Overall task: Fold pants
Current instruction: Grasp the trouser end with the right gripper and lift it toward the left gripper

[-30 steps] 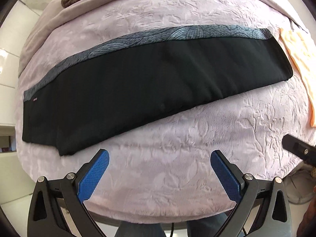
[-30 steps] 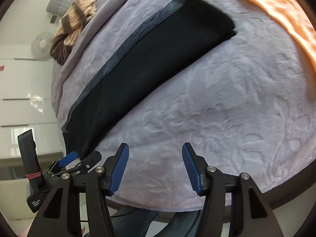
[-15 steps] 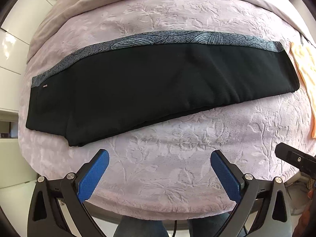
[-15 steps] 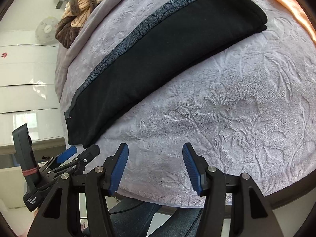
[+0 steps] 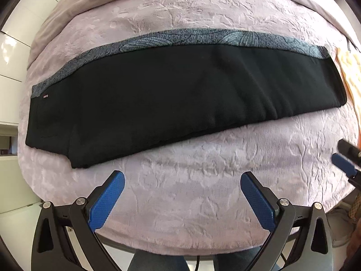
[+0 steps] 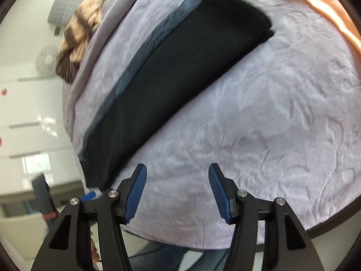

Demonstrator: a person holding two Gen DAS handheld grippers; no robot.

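Black pants (image 5: 176,99) with a grey patterned side stripe lie folded lengthwise, leg on leg, flat across the lilac bed cover (image 5: 191,192). They also show in the right wrist view (image 6: 180,79), running diagonally. My left gripper (image 5: 181,185) is open and empty, above the cover just short of the pants' near edge. My right gripper (image 6: 177,178) is open and empty, over bare cover near the bed's front edge, to the right of the pants. One of the right gripper's blue pads (image 5: 344,163) shows at the right edge of the left wrist view.
An orange cloth (image 6: 315,2) lies on the bed at the right, past the pants' end. A brown and tan striped garment (image 6: 79,38) is heaped at the far side of the bed. White cabinets (image 5: 9,45) stand at the left.
Both grippers stayed open. The left camera moved closer to the bed, so the pants fill more of its view. The right camera swung and is blurred, and the orange cloth is back in its view.
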